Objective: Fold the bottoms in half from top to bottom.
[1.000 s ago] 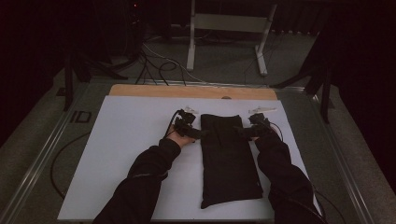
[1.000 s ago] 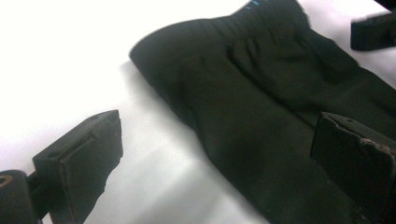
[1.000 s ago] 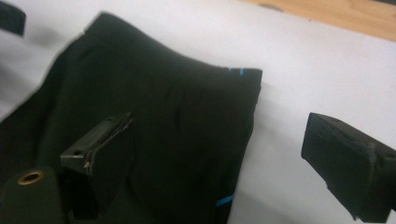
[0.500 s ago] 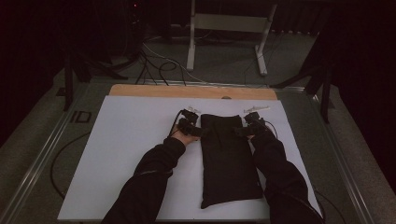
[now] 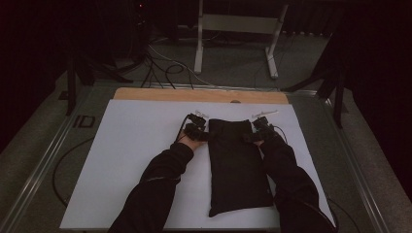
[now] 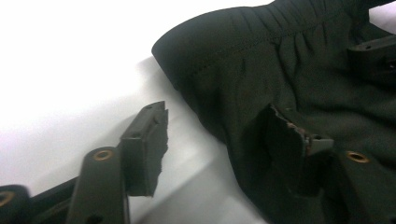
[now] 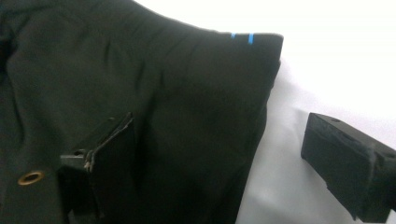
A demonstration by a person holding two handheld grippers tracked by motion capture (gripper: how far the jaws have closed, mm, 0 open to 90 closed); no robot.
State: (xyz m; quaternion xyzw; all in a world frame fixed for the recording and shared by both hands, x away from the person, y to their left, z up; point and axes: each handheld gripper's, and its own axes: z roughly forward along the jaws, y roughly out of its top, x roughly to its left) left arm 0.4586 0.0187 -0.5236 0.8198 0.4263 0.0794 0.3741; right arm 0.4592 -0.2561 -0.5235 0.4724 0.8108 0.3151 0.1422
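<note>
A black folded garment lies lengthwise on the white table top. My left gripper sits low at its far left corner. Its jaws have just been closing, but a gap still shows. In the left gripper view, one jaw rests on the garment and the other over the white surface, so the left gripper straddles the hem edge. My right gripper is at the far right corner. In the right gripper view the right gripper stands wide open across the garment edge.
A wooden strip runs along the table's far edge. Beyond it are floor cables and a white metal stand. Two small blue marks sit on the garment's corner. The person's dark sleeves flank the garment.
The right gripper has shifted slightly left and down onto the garment's far right corner. The left hand stays at the far left corner.
</note>
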